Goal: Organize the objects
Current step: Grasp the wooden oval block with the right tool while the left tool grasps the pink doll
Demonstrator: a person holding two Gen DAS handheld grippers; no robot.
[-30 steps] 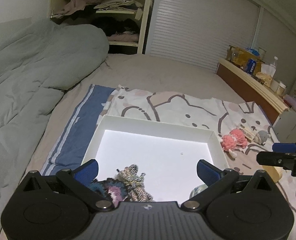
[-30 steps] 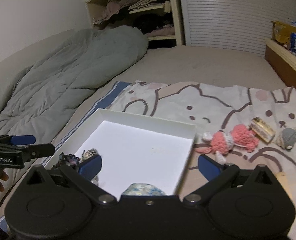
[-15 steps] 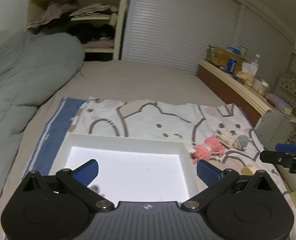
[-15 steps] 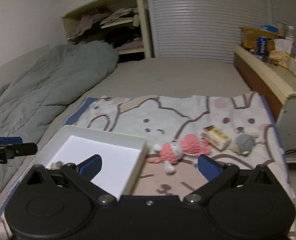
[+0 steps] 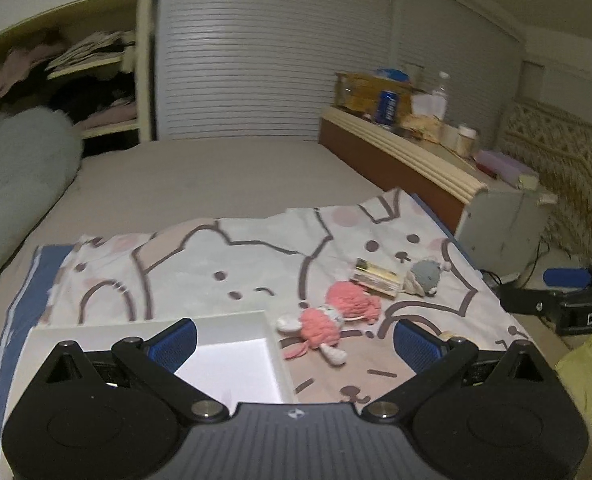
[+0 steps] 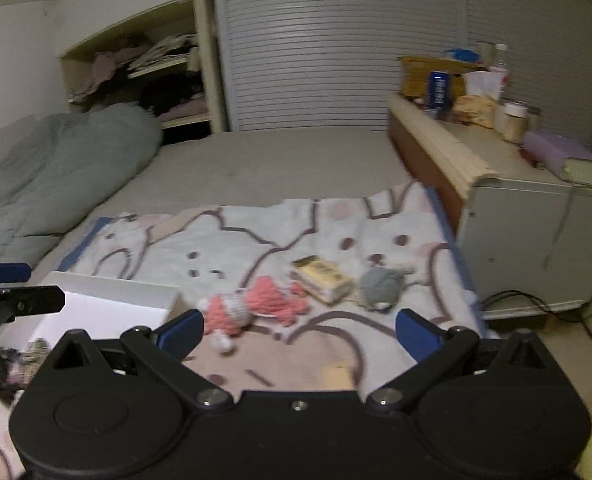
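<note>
left wrist view shows a bed (image 5: 215, 176) under a cartoon-print sheet (image 5: 255, 256), a slatted shutter wall (image 5: 275, 60) at 12 o'clock and a cluttered headboard shelf (image 5: 416, 144) at 2 o'clock. the white tray (image 5: 239, 356) at 7 o'clock holds yarn toys (image 6: 19, 364). at centre lie the pink knitted doll (image 5: 332, 316), gold box (image 5: 376, 278) and grey toy (image 5: 426, 276). left gripper (image 5: 293, 342) and right gripper (image 6: 300, 334) gape wide, empty.

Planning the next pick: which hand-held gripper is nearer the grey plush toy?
Right. The right hand-held gripper is open just short of the grey plush toy, which lies ahead between its fingers. The left hand-held gripper sits over the white box corner, farther left.
</note>
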